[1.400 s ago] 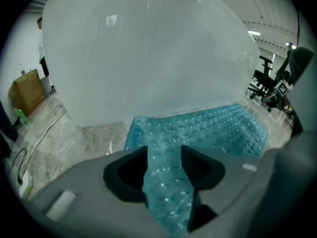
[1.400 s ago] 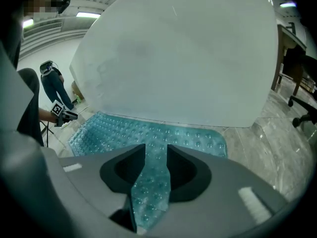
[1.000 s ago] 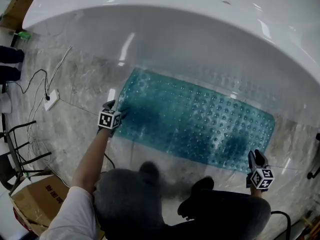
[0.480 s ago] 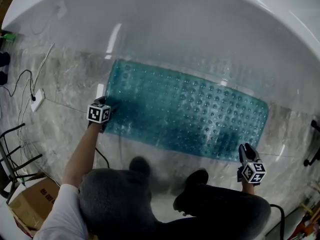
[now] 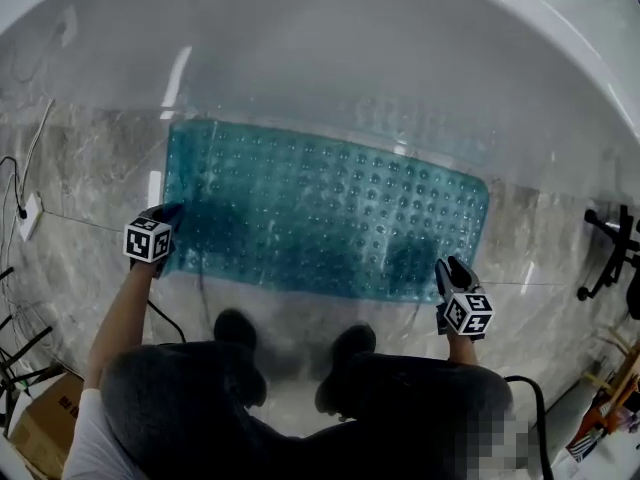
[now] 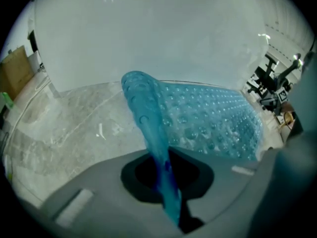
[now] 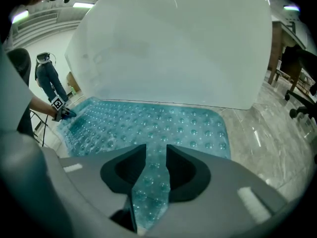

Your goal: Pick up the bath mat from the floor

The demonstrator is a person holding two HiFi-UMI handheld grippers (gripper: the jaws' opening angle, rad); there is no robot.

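The teal, bubble-studded bath mat [image 5: 330, 218] lies on the marble floor in front of the white tub. My left gripper [image 5: 168, 216] is at its near left corner, shut on the mat's edge. In the left gripper view that edge rises as a folded ridge of the mat [image 6: 148, 118] and runs down between the closed jaws of my left gripper [image 6: 166, 177]. My right gripper [image 5: 450, 268] is at the near right corner. A strip of the mat [image 7: 148, 123] is pinched between the jaws of my right gripper [image 7: 151, 175].
The white bathtub [image 5: 350, 58] curves along the far side of the mat. A power strip [image 5: 30, 216] with cables lies at the left, a cardboard box [image 5: 35, 428] sits at the bottom left, and an office chair base [image 5: 610, 258] stands at the right. The person's dark shoes [image 5: 235, 328] are just short of the mat's near edge.
The head view has swung, so the mat and both grippers now sit further left in the picture. Both grippers stay at the mat's near corners.
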